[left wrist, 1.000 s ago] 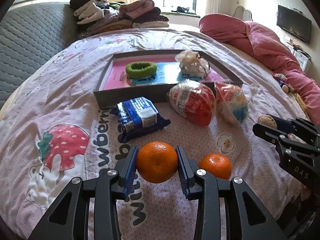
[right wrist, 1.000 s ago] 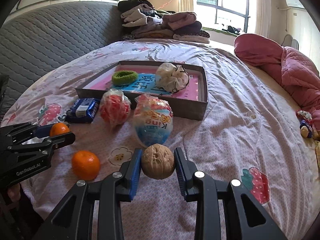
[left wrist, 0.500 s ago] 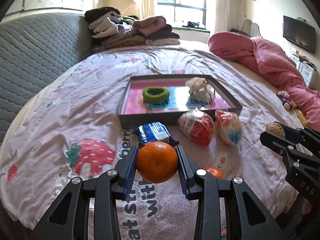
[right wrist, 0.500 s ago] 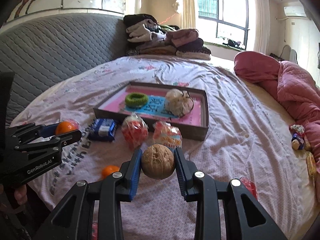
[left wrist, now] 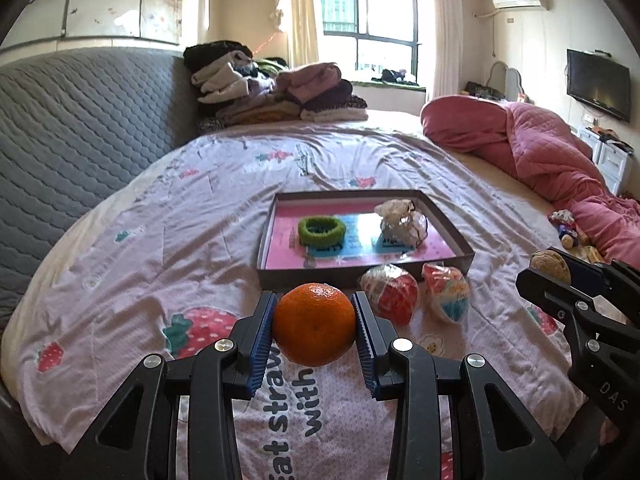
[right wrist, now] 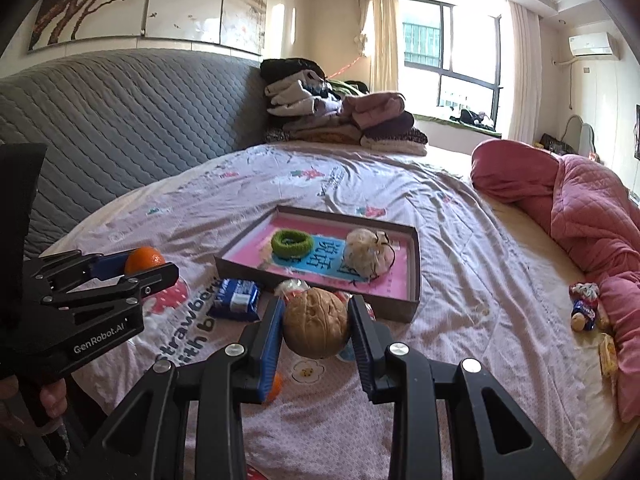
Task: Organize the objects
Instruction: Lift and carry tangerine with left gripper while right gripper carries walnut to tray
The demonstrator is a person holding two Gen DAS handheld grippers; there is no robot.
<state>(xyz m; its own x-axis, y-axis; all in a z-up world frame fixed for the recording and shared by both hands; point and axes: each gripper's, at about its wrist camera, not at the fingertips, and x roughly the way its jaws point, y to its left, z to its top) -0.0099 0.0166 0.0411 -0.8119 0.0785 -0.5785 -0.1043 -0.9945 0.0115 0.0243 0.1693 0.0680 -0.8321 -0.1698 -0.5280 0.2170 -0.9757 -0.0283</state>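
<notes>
Left wrist view: the left gripper (left wrist: 315,326) is clenched on a round, glossy orange mandarin (left wrist: 315,323), held across its widest part between the blue ribbed pads (left wrist: 262,334), clear above the pink strawberry-print bedsheet (left wrist: 168,248). The fruit is judged light, slightly soft and smooth-skinned, so a squeeze at the equator suits it; harder pressure could bruise it. Beyond the fingertips the shallow grey cardboard tray with a pink floor (left wrist: 456,236) is seen, with a fuzzy green hair ring (left wrist: 322,231) and a crinkled clear bag (left wrist: 402,222) inside. Just beyond the right finger two plastic-wrapped red snacks (left wrist: 392,293) lie on the sheet before the tray.

Right wrist view: the right gripper (right wrist: 315,329) is shut on a wrinkled tan walnut (right wrist: 315,328), pinched at mid-shell, off the bed. The shell is judged hard, light and rough, so slipping is unlikely, though its roundness could let it roll between the pads. Left of the fingers a blue foil packet (right wrist: 237,299) lies flat, and a second mandarin (right wrist: 275,388) is partly hidden beneath the left finger.
</notes>
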